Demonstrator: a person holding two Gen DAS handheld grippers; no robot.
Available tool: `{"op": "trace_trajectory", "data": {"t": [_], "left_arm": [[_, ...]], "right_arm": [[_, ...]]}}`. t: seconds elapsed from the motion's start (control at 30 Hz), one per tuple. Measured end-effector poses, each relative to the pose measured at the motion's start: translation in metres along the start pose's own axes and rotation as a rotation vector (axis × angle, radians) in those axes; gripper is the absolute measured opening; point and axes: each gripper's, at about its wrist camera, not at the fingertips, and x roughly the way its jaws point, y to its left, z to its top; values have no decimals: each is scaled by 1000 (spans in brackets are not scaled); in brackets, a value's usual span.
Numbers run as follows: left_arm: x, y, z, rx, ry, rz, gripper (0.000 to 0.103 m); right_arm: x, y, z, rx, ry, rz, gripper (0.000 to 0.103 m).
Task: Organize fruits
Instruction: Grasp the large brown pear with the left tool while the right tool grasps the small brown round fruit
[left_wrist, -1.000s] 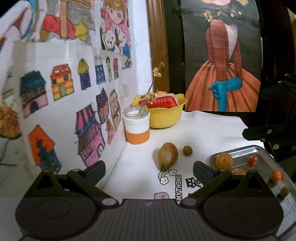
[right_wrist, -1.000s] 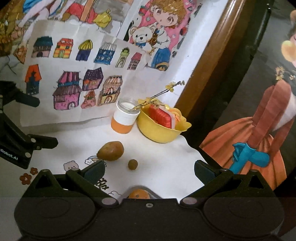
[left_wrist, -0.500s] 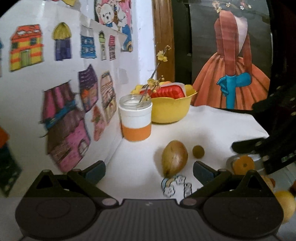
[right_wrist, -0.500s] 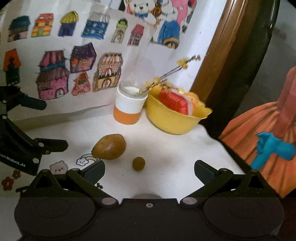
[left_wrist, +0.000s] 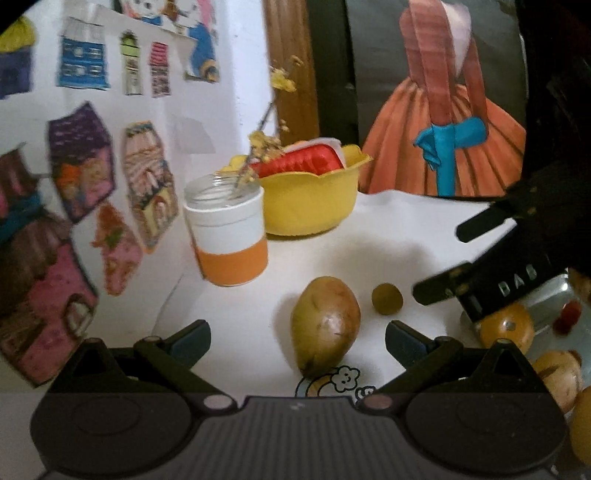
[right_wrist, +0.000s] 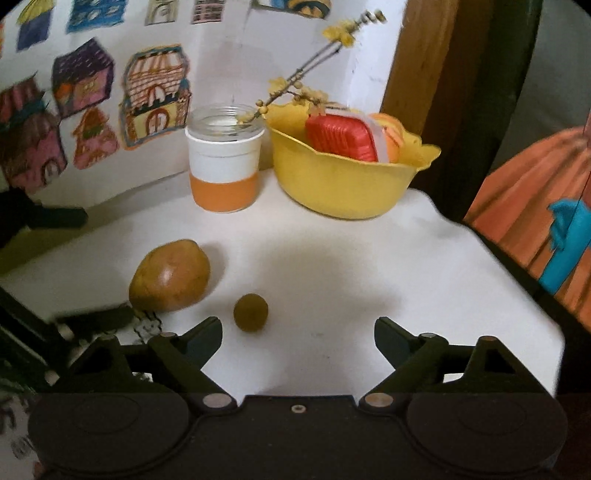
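Lying on the white tablecloth (left_wrist: 399, 229): a mango (left_wrist: 325, 325), long axis running roughly 12 to 6 o'clock in the left wrist view, narrow tip toward 6 and blunt end toward 12, just above a rainbow-and-cloud print (left_wrist: 332, 380). In the right wrist view, tilted with the blunt end toward 2 o'clock. At 3 o'clock of it, just beside but apart, a small round olive-brown fruit (left_wrist: 386, 298). At 4 o'clock, a metal tray (left_wrist: 550, 295) holding an orange fruit (left_wrist: 508, 328), a small red one (left_wrist: 569, 317) and a tan one (left_wrist: 559, 373).

At 11 o'clock of the mango, a white-and-orange jar (left_wrist: 231, 240) with a yellow-flowered twig (left_wrist: 266, 140); just right of it, a yellow bowl (left_wrist: 310, 203) with a red ribbed item (left_wrist: 299, 162) inside.

Left gripper (left_wrist: 297, 341) spread wide, holding nothing, the mango's tip between its fingers. Right gripper (right_wrist: 298, 339) likewise wide apart and empty, the small fruit just inside its left finger (right_wrist: 205, 338). Seen from the left view, the right gripper's body over the tray, lettering "BAB" partly legible. No other readable writing.
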Motion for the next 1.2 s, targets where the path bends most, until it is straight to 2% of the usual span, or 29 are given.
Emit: {"op": "trace_trajectory", "data": {"t": [0.13,0.27,0.43,0.6,0.93,1.2], "left_arm": [[11,-5,-1,31,6,-7,102],[16,-7,-2,44,1,-25,96],[18,-14,-2,74,-7,-29,90],[26,-18,0,95,5,-31,80],[36,-16,6,71,25,-40,59],[34,-16,6,50,38,-37,56]], "right_arm": [[13,-1,5,41,45,28,73],[26,0,10,82,81,54,63],[37,2,16,96,100,70,55],[47,8,20,107,129,82,50],[54,11,25,108,145,88,30],[53,7,25,138,136,98,29]]}}
